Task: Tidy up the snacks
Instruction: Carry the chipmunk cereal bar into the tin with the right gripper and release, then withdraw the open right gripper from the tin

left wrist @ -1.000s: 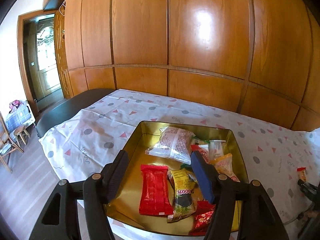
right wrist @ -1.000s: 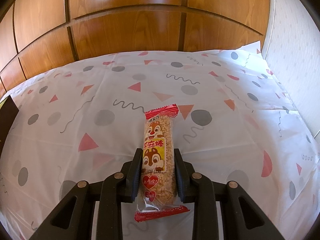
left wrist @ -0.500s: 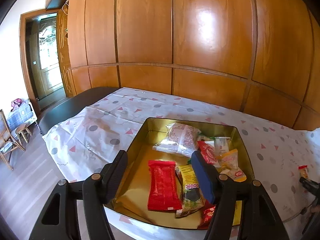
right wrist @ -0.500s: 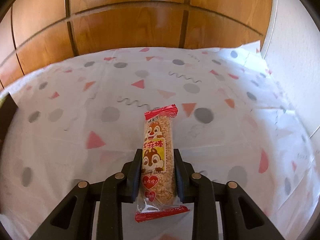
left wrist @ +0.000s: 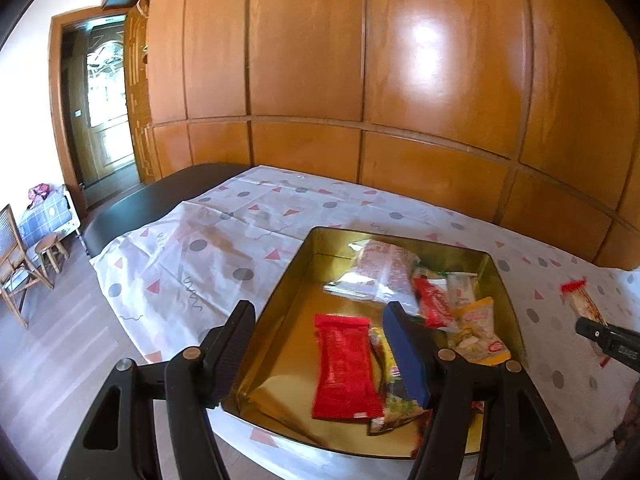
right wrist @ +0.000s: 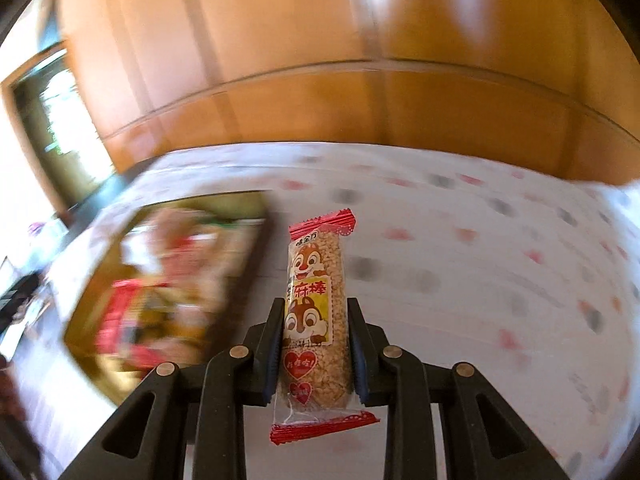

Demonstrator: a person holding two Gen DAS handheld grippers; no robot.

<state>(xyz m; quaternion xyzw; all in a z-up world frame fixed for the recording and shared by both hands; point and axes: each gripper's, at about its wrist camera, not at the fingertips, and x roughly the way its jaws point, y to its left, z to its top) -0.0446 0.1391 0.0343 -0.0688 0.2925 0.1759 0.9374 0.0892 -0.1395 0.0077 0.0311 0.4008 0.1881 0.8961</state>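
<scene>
A golden tin tray point(left wrist: 304, 264) sits on the patterned tablecloth point(left wrist: 208, 256), holding several snack packets, among them a red packet point(left wrist: 344, 364) and a clear bag point(left wrist: 384, 268). My left gripper point(left wrist: 320, 340) hangs open over the tray's near edge, nothing between its fingers. My right gripper point(right wrist: 314, 308) is shut on a long sesame bar point(right wrist: 316, 264) with a chipmunk picture and red ends, held above the cloth. The tray point(right wrist: 168, 216) appears blurred to its left. In the left wrist view the sesame bar point(left wrist: 582, 304) and right gripper point(left wrist: 600, 334) show at the far right.
Wooden wall panels point(left wrist: 400, 80) stand right behind the table. The table's bare black end point(left wrist: 152, 204) sticks out at the left, past the cloth. Beyond it are a doorway point(left wrist: 104, 112), a wooden chair point(left wrist: 16, 256) and a small stool point(left wrist: 50, 248) on the floor.
My right gripper has lifted the sesame bar off the cloth and swung left, bringing the tray into its view. My left gripper has drifted slightly over the tray, still open.
</scene>
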